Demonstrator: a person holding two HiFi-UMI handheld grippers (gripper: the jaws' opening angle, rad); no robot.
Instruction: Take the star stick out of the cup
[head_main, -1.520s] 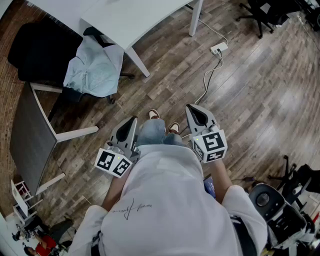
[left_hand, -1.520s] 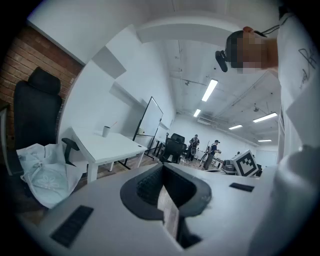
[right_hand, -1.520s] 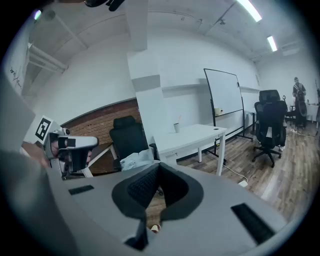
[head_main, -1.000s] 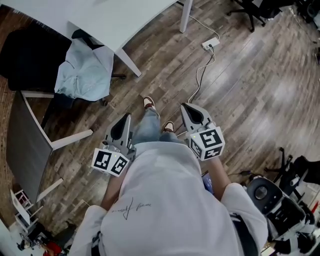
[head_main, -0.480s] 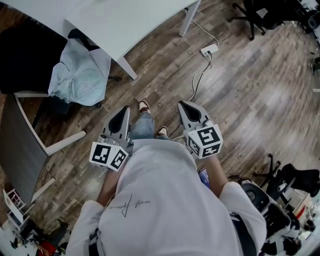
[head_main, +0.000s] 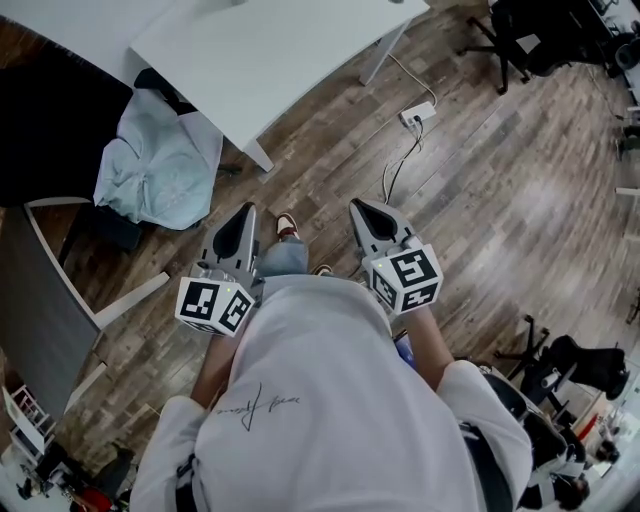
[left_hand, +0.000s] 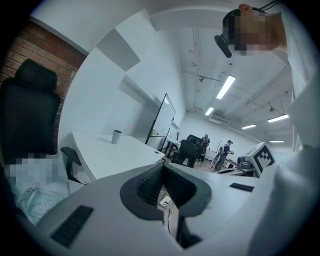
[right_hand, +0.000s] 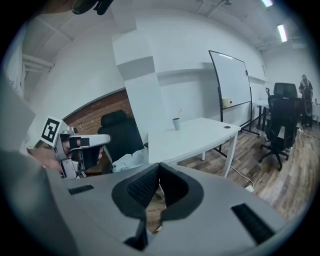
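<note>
A small grey cup (left_hand: 116, 136) stands far off on the white table (left_hand: 107, 155), with a thin pale stick (left_hand: 126, 128) leaning out of it. The right gripper view shows the same cup (right_hand: 176, 123) and stick (right_hand: 180, 113) on the table (right_hand: 200, 137). In the head view the table (head_main: 270, 50) lies ahead, and no cup shows there. My left gripper (head_main: 246, 210) and right gripper (head_main: 357, 205) are held at waist height over the wood floor, well short of the table. Both are shut, with their jaws meeting and nothing between them.
A black office chair draped with a pale blue cloth (head_main: 158, 150) stands left of the table. A power strip (head_main: 417, 113) and its cable lie on the floor ahead on the right. A whiteboard (right_hand: 230, 82), more office chairs (right_hand: 280, 120) and distant people (left_hand: 227, 148) stand beyond.
The person has walked forward, so the table and power strip are nearer in the head view. Both grippers stay shut and keep their places in front of the body.
</note>
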